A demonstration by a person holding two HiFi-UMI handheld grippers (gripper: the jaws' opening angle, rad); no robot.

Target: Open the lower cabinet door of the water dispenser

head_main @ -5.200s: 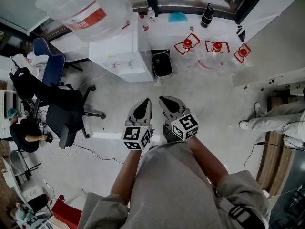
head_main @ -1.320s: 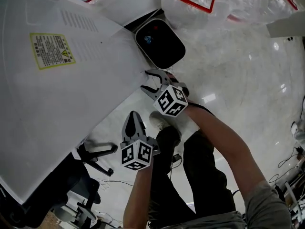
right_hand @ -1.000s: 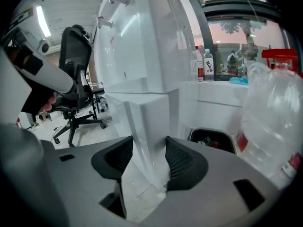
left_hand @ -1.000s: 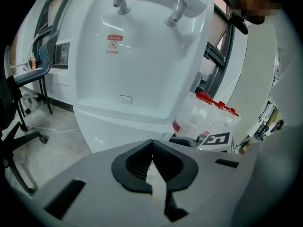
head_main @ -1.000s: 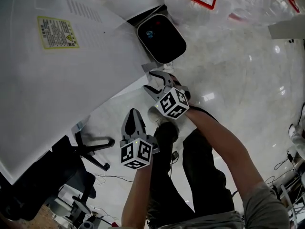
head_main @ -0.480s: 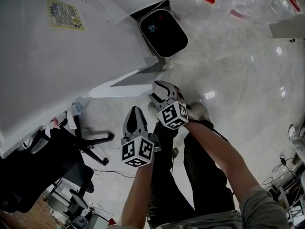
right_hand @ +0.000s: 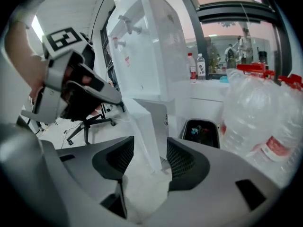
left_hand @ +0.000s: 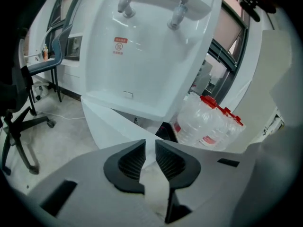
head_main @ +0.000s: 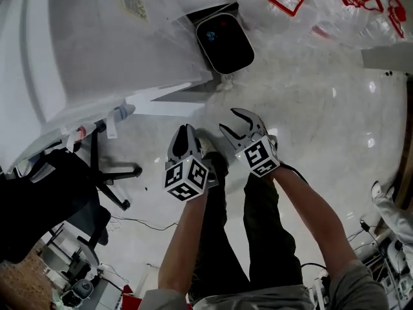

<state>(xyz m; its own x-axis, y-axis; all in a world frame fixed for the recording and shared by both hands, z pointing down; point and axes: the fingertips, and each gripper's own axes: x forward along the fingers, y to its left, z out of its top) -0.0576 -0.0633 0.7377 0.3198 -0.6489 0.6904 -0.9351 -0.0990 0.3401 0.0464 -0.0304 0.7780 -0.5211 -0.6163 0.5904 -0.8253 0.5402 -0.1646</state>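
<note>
At ten o'clock in the head view stands the tall white plastic water dispenser (head_main: 97,44). Its flat white lower cabinet door (head_main: 164,105) is swung out from the body.

Step in hand, my judgement: the pull is done and the door has been let go.
- Right gripper (head_main: 231,123): at four o'clock of the door's edge and apart from it. Jaws spread wide, having just closed in a little; nothing pinched.
- Left gripper (head_main: 186,134): just beside the right one, at its nine o'clock. Jaws all but together, having just eased open a crack; nothing between them.

Next move likely calls for backing both off without brushing the panel, or a nudge if a wider swing is wanted.

View differences:
- Only the head view shows that clearance, and the glossy black bin (head_main: 224,42) at twelve o'clock.
- Only the left gripper view shows the white taps (left_hand: 179,15).
- The right gripper view shows the door edge-on, beyond its jaw gap.
</note>
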